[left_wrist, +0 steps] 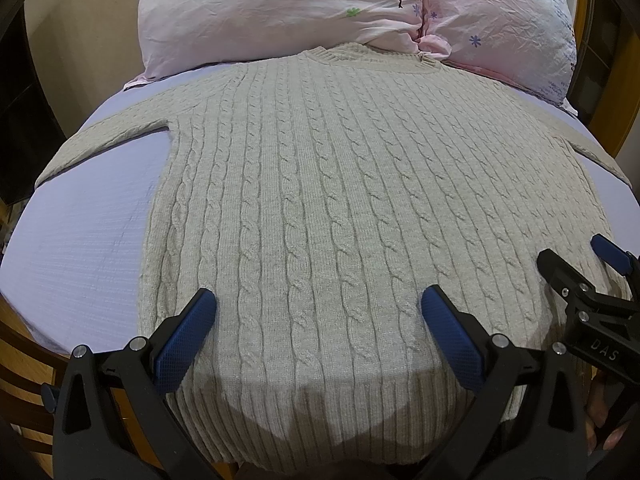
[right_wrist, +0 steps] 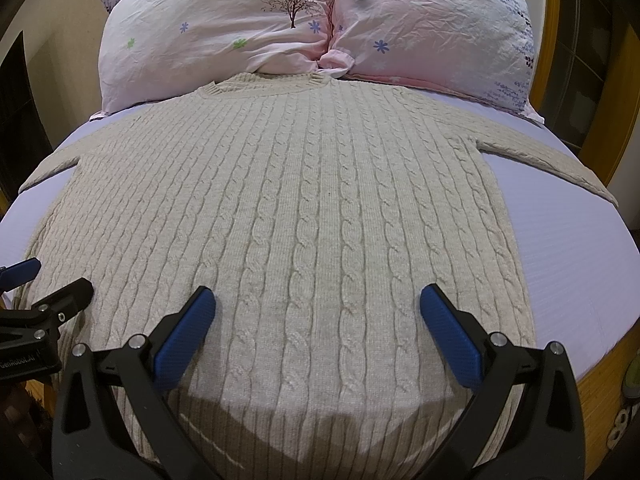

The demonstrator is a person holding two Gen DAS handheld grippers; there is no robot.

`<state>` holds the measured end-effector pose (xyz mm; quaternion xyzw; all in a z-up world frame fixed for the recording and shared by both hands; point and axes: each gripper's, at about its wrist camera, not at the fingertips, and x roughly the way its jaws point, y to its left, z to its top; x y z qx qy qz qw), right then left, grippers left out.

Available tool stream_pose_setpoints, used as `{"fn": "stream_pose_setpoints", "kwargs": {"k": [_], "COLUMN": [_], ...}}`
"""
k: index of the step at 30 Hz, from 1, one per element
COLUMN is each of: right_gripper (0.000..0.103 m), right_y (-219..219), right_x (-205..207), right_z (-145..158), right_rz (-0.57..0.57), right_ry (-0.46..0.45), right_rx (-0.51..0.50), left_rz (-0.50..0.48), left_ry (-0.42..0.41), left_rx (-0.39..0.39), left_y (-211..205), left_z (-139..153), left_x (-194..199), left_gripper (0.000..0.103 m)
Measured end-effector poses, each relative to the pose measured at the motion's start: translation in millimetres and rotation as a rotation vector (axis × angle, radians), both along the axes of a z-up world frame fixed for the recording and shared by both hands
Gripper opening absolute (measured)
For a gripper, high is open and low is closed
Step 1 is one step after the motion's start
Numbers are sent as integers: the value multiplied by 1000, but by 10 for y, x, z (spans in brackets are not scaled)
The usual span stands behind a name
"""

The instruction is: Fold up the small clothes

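A beige cable-knit sweater (left_wrist: 320, 208) lies flat and spread out on the lilac bed sheet (left_wrist: 80, 240), collar toward the pillows, both sleeves stretched out sideways. It also fills the right wrist view (right_wrist: 304, 220). My left gripper (left_wrist: 318, 304) is open and empty, hovering over the sweater's hem, left of middle. My right gripper (right_wrist: 318, 304) is open and empty over the hem, right of middle. The right gripper shows at the right edge of the left wrist view (left_wrist: 576, 264). The left gripper shows at the left edge of the right wrist view (right_wrist: 48, 284).
Two pink flowered pillows (left_wrist: 280, 12) (right_wrist: 432, 28) lie at the head of the bed, touching the collar. The wooden bed frame (right_wrist: 552, 60) rims the mattress. Dark furniture (left_wrist: 24, 120) stands to the left.
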<state>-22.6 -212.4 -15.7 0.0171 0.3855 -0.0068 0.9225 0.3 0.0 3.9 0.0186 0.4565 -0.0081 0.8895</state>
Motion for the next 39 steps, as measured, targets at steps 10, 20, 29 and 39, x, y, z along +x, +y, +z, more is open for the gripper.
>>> {"fn": "stream_pose_setpoints", "kwargs": {"k": [10, 20, 29, 39], "right_gripper": [101, 45, 20, 7], "right_y": [-1323, -3965, -4638, -3085], "right_x": [44, 777, 1033, 1541], "right_z": [576, 294, -86, 1124], "right_rz": [-121, -767, -972, -419], "right_ry": [-236, -67, -117, -331], "right_rx": [267, 563, 702, 417], "left_rz": [-36, -75, 94, 353], "left_ry": [-80, -322, -378, -393], "left_rx": [-22, -242, -337, -332], "left_y": [78, 678, 1566, 2519], "left_z": [6, 379, 524, 502], "left_x": [14, 303, 649, 745], "left_gripper": [102, 102, 102, 102]}}
